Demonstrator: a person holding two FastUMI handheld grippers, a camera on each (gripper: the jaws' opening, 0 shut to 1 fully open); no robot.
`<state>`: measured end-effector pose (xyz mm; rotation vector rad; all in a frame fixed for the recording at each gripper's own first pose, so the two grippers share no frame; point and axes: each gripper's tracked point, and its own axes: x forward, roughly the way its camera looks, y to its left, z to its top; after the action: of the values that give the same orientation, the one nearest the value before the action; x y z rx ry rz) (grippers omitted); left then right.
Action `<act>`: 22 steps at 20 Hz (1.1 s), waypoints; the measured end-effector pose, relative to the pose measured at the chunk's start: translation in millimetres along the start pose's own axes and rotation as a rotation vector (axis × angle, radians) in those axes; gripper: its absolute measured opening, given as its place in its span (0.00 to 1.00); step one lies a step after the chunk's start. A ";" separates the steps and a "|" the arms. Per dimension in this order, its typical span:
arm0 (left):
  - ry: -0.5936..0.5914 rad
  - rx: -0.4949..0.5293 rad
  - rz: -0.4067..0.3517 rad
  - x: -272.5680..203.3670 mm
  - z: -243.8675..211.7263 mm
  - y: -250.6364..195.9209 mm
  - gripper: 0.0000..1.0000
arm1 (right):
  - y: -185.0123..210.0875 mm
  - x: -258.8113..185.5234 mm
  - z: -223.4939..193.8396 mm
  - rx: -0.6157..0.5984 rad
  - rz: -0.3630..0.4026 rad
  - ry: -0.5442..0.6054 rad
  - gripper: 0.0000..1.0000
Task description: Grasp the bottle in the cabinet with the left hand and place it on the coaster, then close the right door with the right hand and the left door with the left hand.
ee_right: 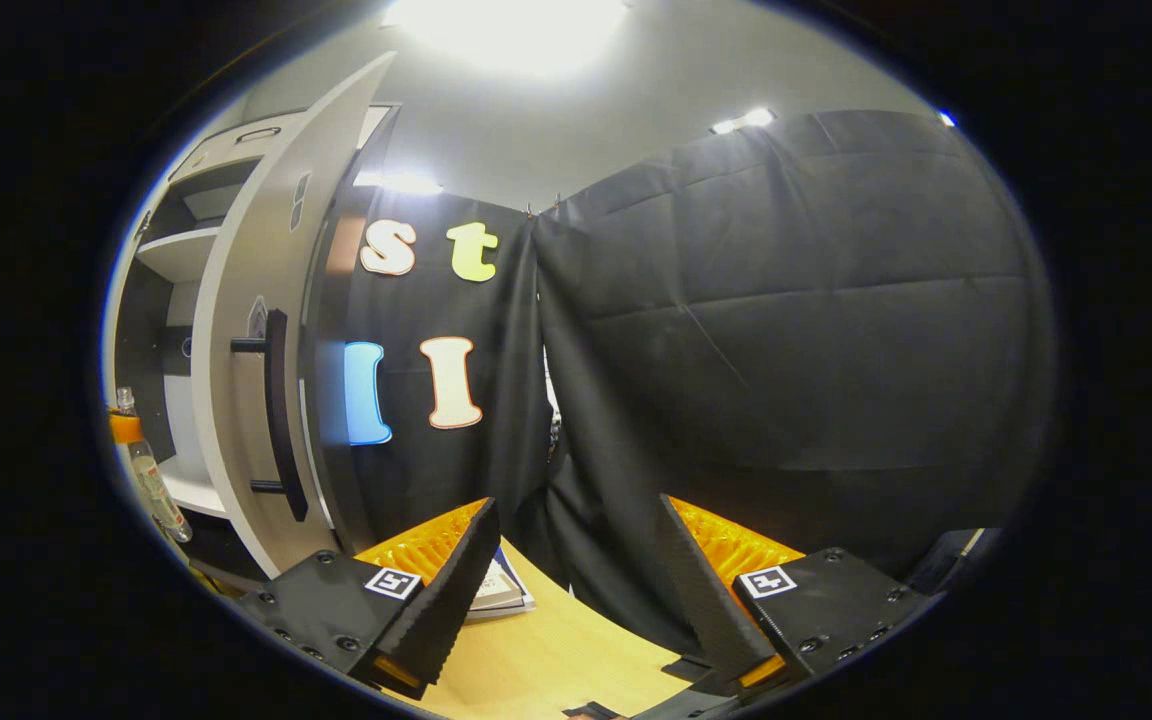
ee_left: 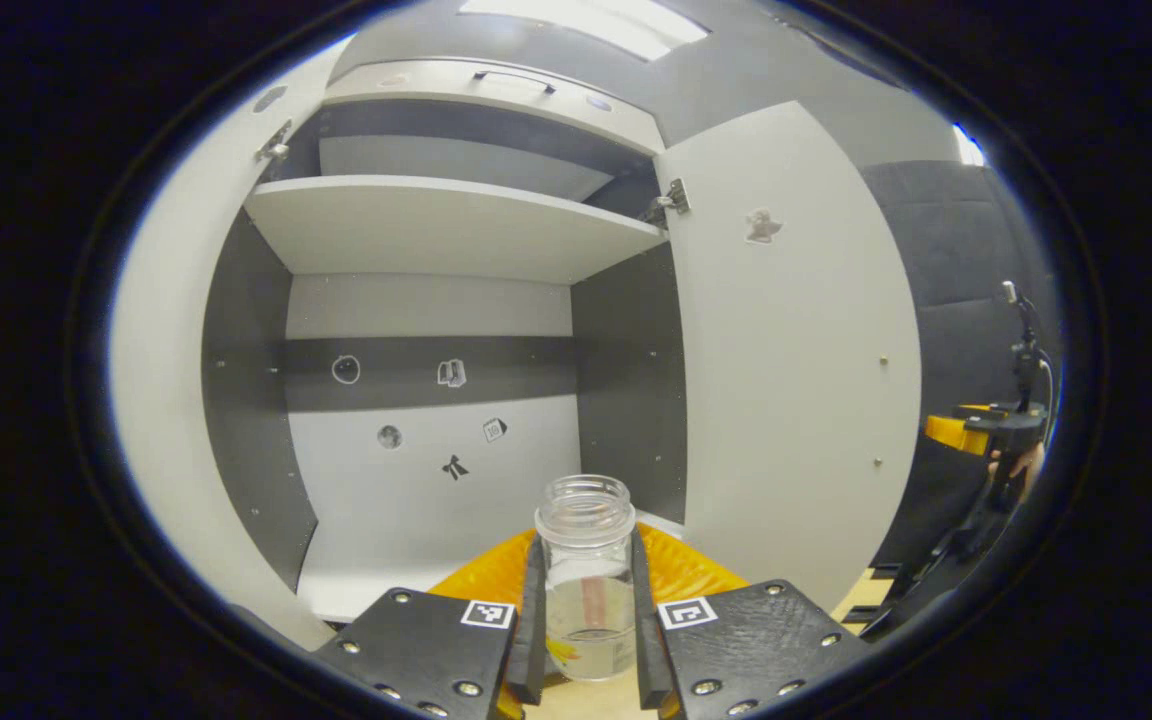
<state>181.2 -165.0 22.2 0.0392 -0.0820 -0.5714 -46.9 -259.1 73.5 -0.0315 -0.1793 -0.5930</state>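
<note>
My left gripper (ee_left: 588, 640) is clamped on the bottle (ee_left: 586, 580), a finger pressing each side of its clear body (no cap on it, some liquid low inside), upright over the wooden table (ee_left: 576, 700) in front of the cabinet (ee_left: 436, 230). My right gripper (ee_right: 576, 600) hangs with its jaws spread wide and nothing between them, above the table near a book (ee_right: 501, 590). Farther back, both doors stand open: the right door (ee_left: 786, 350) beside the bottle, the left door (ee_left: 161, 400) opposite.
</note>
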 end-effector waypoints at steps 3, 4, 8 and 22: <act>0.014 -0.021 -0.007 -20.5 -28.8 -4.8 0.37 | 0.1 -10.4 2.0 0.012 -0.006 -0.008 0.97; 0.017 -0.022 -0.007 -27.1 -37.5 -5.9 0.37 | 1.6 -14.5 2.1 0.025 -0.004 -0.012 0.97; 0.018 -0.023 -0.015 -50.3 -73.0 -15.0 0.37 | 14.6 -28.7 2.3 0.069 0.025 -0.026 0.97; 0.191 -0.106 -0.113 -60.6 -265.7 -96.3 0.30 | 30.4 -64.3 -10.6 0.045 0.065 0.046 0.99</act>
<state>102.0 -209.3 -252.2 -0.0048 0.1375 -0.6813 -80.6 -199.1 52.3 0.0200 -0.1465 -0.5243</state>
